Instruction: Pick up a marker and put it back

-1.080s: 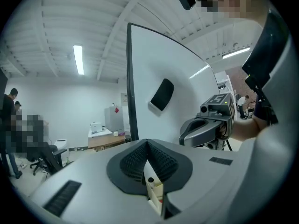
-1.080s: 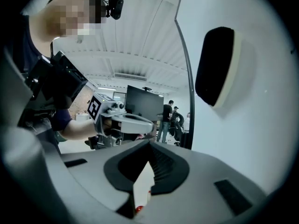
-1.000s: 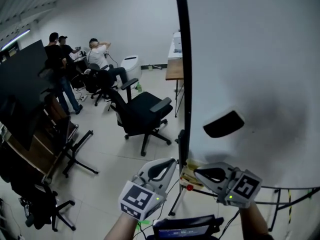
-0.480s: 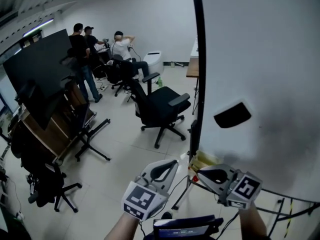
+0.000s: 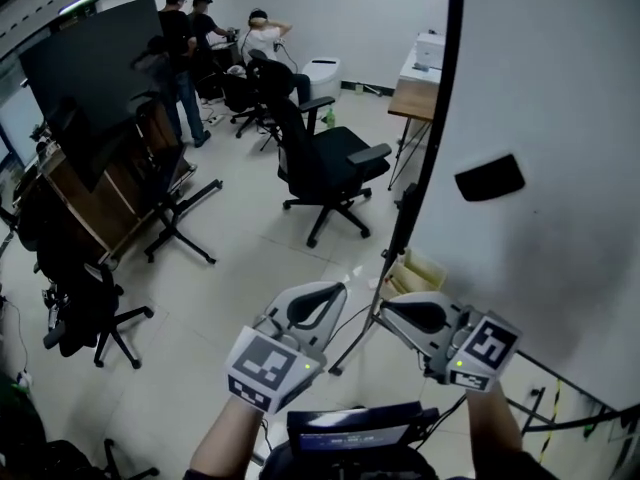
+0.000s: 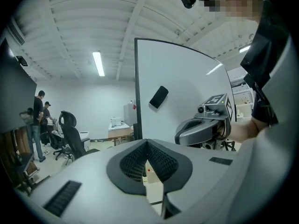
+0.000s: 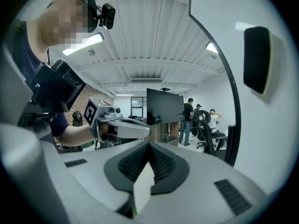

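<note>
Nearest to the camera, two bare arms reach out low in front of the whiteboard (image 5: 560,68). The left hand-held gripper (image 5: 338,289) is shut tight. Its two dark pads meet at the tip and nothing is between them. The right hand-held gripper (image 5: 388,308) is shut too and holds nothing. The two tips are near each other but do not touch. They hang just in front of the whiteboard's black edge, down near its foot.

I cannot make out the marker in any view.

A little farther on, a pale box (image 5: 418,271) sits on the floor right beside the bottom of the whiteboard's edge. Higher up, a black eraser (image 5: 490,178) sticks to the front of the whiteboard, tilted a bit.

Farther back, a black office chair (image 5: 325,163) stands on the floor to the left of the whiteboard's edge. Past the chair, a table (image 5: 420,96) with a brown top stands close to the edge of the whiteboard, and a white box (image 5: 430,48) rests on it.

Well to the left of the whiteboard, a big dark screen (image 5: 95,78) stands on a stand.

Farthest from the whiteboard, by the back wall, are three people (image 5: 185,28). Two stand and one sits in a chair.
</note>
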### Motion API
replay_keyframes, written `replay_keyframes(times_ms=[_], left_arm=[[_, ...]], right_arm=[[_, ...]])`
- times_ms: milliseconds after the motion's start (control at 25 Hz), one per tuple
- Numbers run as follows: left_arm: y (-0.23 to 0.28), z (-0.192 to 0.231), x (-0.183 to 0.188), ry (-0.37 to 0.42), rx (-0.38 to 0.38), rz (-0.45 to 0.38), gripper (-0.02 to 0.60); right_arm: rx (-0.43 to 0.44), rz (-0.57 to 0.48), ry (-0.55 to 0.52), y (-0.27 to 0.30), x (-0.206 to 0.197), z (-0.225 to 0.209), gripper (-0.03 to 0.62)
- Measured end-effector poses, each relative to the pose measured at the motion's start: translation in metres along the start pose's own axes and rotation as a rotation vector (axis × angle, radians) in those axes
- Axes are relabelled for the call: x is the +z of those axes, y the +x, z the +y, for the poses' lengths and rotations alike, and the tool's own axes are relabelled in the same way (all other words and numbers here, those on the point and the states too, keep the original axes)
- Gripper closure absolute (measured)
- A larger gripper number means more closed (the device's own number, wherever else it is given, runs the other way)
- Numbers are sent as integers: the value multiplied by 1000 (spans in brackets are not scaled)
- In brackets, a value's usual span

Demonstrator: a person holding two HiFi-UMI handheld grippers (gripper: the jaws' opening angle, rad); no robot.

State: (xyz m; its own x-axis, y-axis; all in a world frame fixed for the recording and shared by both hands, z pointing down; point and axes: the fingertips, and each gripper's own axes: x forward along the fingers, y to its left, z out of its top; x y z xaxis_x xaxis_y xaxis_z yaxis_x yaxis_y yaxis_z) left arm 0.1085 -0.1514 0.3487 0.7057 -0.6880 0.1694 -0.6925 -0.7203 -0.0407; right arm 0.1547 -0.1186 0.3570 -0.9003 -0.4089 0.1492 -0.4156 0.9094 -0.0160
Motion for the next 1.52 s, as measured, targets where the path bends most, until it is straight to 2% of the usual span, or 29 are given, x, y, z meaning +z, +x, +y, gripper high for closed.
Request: replay_keyframes(times_ms=[160, 360, 600, 880, 1240, 1520], left_arm=[[-39, -4, -8, -5, 8, -17, 575], [-105, -8, -12, 28, 12, -11, 575], [-187, -11, -10, 37, 53, -29, 575], [-246, -17, -22, 18, 50, -36, 575], [-274, -36, -38, -70, -7, -50, 575], [-261, -76, -33, -73, -36, -43, 575]], right_arm=[[-11, 0, 3, 12, 3, 30, 580], [15, -50, 48, 32, 19, 84, 580], [58, -48, 18, 59, 29, 169, 580], [56, -53, -19, 77, 38, 227, 582], [8, 50, -62, 76, 20, 268, 582], [-43, -10, -32, 33, 22, 267, 582]])
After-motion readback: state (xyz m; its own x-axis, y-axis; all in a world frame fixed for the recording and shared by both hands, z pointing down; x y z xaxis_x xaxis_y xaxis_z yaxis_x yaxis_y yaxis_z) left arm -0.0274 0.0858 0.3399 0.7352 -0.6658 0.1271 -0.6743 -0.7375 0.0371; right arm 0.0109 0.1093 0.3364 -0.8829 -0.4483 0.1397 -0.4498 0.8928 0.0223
